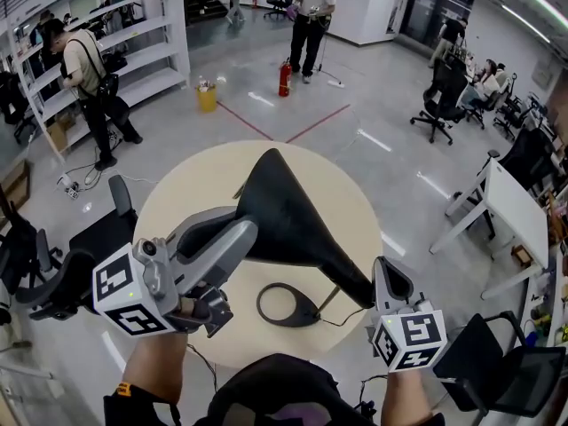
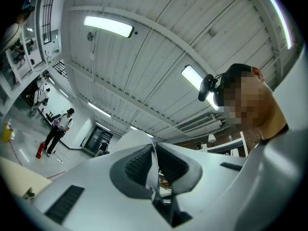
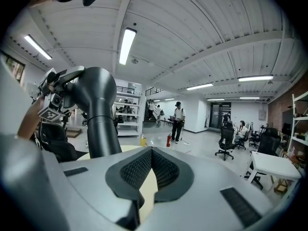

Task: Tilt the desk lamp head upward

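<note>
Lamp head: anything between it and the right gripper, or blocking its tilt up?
Nothing visible. The right gripper sits beside the lamp head, jaws together and empty. The left gripper is at its other side; only open air above.

Three cams, one room, everything up close

Head cam up top, staring steeply down at the round bench point(image 1: 177, 193). Left claw point(image 1: 251, 231) cam tipped way up at the ceiling point(image 2: 144, 71), facing back toward the wearer point(image 2: 284, 158), only a sliver of bench at lower left. Right claw point(image 1: 389, 273) cam roughly level, looking out over the bench and across the floor point(image 3: 202, 153), lamp point(image 3: 98, 109) very near on its left. Common to all three: standing person point(image 1: 311, 16) beside the red extinguisher point(image 1: 284, 80).
</note>
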Motion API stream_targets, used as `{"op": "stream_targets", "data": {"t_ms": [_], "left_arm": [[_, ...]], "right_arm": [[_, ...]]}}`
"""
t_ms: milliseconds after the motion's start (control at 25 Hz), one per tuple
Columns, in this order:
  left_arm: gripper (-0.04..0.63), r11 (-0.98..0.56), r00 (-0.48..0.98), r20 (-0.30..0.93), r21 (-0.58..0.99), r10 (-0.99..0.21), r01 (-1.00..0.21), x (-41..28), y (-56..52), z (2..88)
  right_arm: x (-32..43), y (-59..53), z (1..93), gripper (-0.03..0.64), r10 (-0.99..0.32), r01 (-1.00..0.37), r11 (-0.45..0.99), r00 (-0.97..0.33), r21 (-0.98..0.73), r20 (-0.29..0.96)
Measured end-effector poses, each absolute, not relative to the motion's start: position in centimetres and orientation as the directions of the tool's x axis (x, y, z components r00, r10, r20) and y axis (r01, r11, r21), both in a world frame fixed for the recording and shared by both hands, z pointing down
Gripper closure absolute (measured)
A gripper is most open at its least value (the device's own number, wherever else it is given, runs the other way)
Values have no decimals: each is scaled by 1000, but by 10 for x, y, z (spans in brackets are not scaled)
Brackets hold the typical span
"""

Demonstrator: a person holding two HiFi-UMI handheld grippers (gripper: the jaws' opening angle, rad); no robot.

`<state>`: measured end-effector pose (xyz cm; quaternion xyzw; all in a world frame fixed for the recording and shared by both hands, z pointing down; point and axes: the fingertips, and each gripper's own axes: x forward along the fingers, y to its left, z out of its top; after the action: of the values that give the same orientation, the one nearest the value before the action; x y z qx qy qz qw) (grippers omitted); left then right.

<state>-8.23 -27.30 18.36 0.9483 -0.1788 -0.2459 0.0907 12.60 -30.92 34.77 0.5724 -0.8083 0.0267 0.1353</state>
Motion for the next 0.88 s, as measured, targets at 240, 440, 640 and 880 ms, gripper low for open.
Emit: {"op": "stream_targets", "data": {"t_ms": [240, 440, 640, 880], "left_arm": [[517, -922, 833, -401, 221, -382, -316, -71, -270, 175], [517, -923, 844, -374, 179, -384, -341, -61, -267, 168], [517, -922, 855, -344, 136, -387, -362, -49, -263, 164], [517, -920, 862, -323, 93, -390, -381, -46, -259, 154]], "right_arm": [[129, -310, 352, 601, -915, -931, 346, -306, 120, 264], [130, -312, 358, 601, -915, -932, 342, -301, 120, 270], [131, -312, 362, 601, -914, -931, 342, -299, 127, 273], [125, -312, 360, 601, -915, -932, 341, -297, 127, 275]]}}
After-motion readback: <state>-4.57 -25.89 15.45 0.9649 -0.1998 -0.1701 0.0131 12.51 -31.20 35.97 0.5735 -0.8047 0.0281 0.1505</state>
